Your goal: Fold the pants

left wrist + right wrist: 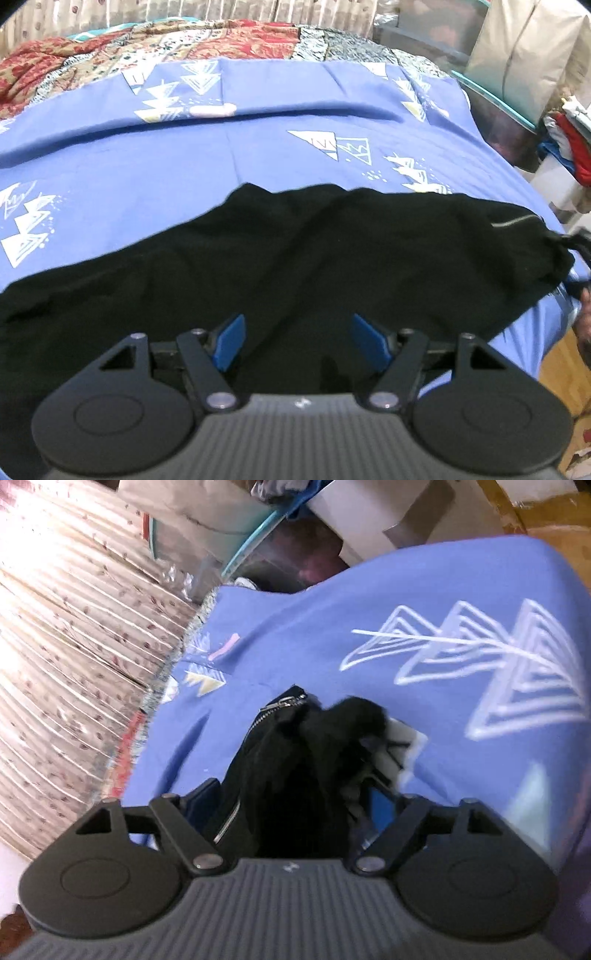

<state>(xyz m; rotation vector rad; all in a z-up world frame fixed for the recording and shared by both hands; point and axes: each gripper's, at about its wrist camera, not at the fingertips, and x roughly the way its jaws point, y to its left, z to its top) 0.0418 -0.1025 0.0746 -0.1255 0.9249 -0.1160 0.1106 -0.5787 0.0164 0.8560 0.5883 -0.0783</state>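
The black pants lie across the near bed, the right tool clamped on a bunched end by the zipper to carry it over, while the left tool hovers with jaws apart, ready to pin or grab.

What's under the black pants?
The black pants lie spread on a blue bedsheet with white triangle patterns. The sheet shows all around them, but the part beneath is covered, so nothing there can be seen.
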